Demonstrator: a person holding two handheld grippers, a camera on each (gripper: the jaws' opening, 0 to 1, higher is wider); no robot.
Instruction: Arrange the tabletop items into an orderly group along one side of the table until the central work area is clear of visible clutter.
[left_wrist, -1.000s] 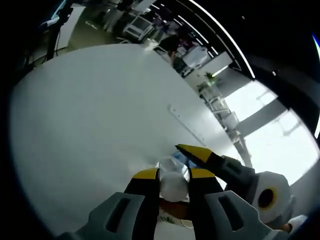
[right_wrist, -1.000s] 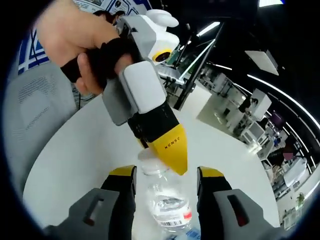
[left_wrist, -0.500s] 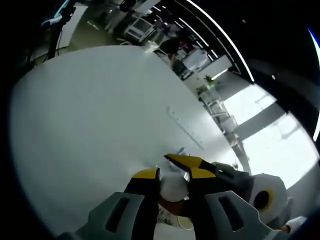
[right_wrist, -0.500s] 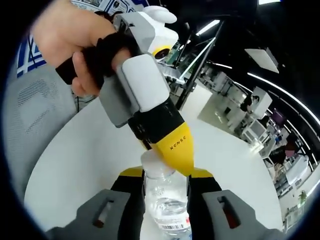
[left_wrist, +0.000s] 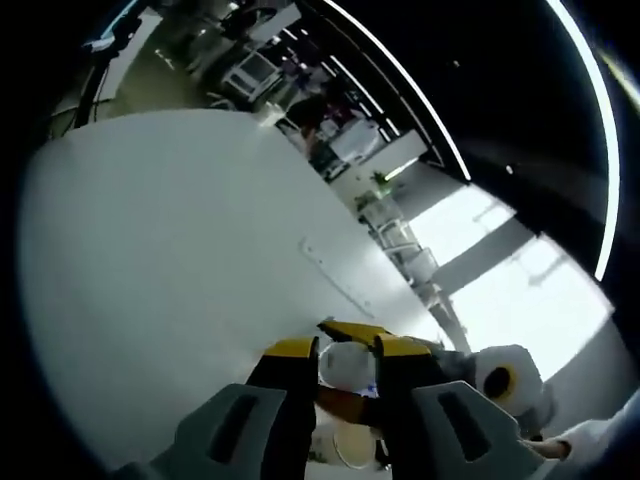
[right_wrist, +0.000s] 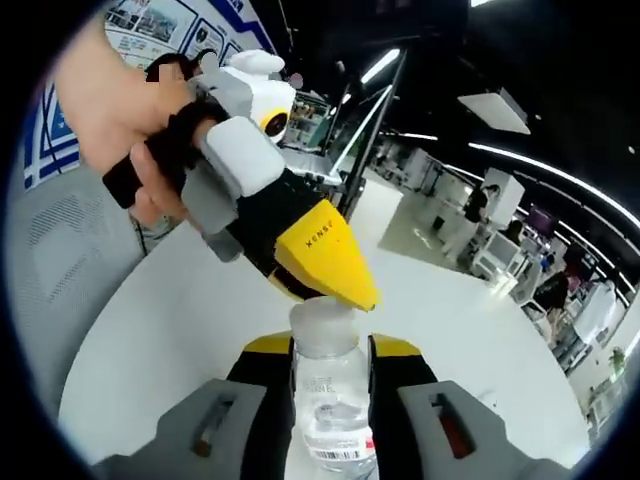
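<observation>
A clear water bottle (right_wrist: 330, 400) with a white cap (right_wrist: 322, 322) stands up between the yellow-tipped jaws of my right gripper (right_wrist: 328, 350), which is shut on its body. My left gripper (right_wrist: 345, 285), held by a hand (right_wrist: 110, 110), reaches in from the upper left with its tips on the cap. In the left gripper view the cap (left_wrist: 346, 366) is pinched between the jaws of my left gripper (left_wrist: 347, 350). One of the right gripper's yellow fingers (left_wrist: 350, 330) lies just behind it. Beneath both is the round white table (left_wrist: 150, 250).
A grey chair back (right_wrist: 60, 270) stands at the table's left edge in the right gripper view. A dark slanted post (right_wrist: 365, 130) rises beyond the table (right_wrist: 170, 300). Office desks and people fill the far background (right_wrist: 500, 240).
My right gripper's jaws have closed from wide apart onto the bottle's body. My left gripper has stayed on the cap while both views tilted.
</observation>
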